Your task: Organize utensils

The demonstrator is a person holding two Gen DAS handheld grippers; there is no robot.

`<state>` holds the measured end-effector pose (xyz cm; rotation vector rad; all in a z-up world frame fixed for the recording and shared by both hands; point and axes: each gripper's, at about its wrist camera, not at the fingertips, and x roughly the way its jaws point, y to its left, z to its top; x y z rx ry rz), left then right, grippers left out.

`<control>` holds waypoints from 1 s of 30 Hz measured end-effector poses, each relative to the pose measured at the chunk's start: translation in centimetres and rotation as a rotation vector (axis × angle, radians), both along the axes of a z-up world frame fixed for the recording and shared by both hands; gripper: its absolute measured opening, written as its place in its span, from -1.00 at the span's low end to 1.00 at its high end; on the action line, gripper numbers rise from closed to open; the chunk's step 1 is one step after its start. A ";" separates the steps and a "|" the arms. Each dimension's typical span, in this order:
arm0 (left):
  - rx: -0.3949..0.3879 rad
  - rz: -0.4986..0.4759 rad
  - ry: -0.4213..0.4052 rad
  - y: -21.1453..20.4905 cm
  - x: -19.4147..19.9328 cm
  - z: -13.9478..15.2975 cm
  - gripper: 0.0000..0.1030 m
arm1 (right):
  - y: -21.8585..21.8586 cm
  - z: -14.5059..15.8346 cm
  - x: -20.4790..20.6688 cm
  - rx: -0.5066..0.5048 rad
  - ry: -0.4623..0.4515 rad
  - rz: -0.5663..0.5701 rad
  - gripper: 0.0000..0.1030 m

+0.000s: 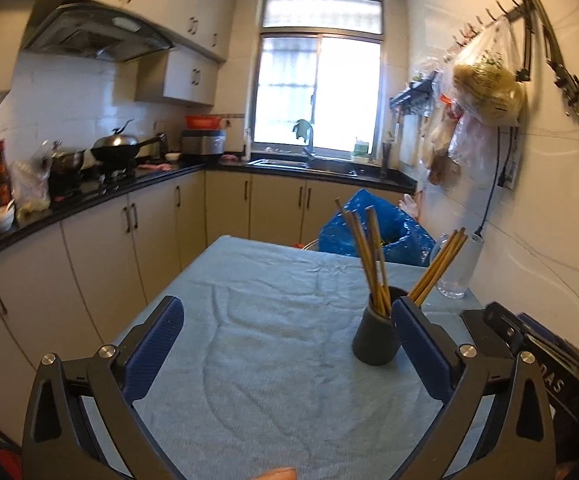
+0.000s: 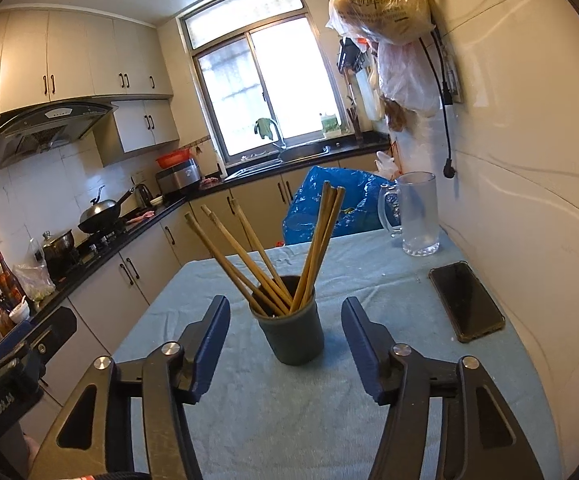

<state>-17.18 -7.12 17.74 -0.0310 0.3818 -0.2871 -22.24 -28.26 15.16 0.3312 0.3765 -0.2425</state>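
Kitchen, narrow, with the table (image 2: 369,400) running from the lower frame toward the window (image 2: 249,92) at upper centre in the right wrist view. Table was covered by a wrinkled pale blue cloth (image 1: 269,320). Dark cup (image 2: 291,330) stood upright on the cloth at centre frame, with wooden chopsticks (image 2: 265,260) fanned out of it in two bunches. Right gripper (image 2: 285,324) was open, pads either side of the cup and clear of it, nothing held. Left gripper (image 1: 287,324) was wide open and empty over bare cloth; in its view the cup (image 1: 375,334) sat just beside the right-hand finger. Phone (image 2: 465,300) lay flat at right of frame, clear mug (image 2: 417,216) beyond it near the wall, blue plastic bag (image 2: 329,204) past the table's far edge. Black counter (image 1: 89,196) ran along the left with a wok (image 1: 119,148) and bottles on it; range hood (image 1: 93,36) at upper left. Bagged goods (image 1: 485,84) hung from wall hooks at upper right.
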 end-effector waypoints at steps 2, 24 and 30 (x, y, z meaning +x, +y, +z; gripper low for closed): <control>0.005 0.018 0.017 0.5 -0.2 -0.6 1.00 | 0.3 -0.6 -0.5 -0.003 0.009 -0.010 0.23; 0.057 0.066 0.115 1.5 -0.2 -3.8 1.00 | 1.4 -2.1 -1.9 -0.059 0.039 -0.091 0.29; 0.060 0.065 0.121 1.4 -0.2 -4.0 1.00 | 2.1 -2.3 -2.0 -0.081 0.045 -0.100 0.30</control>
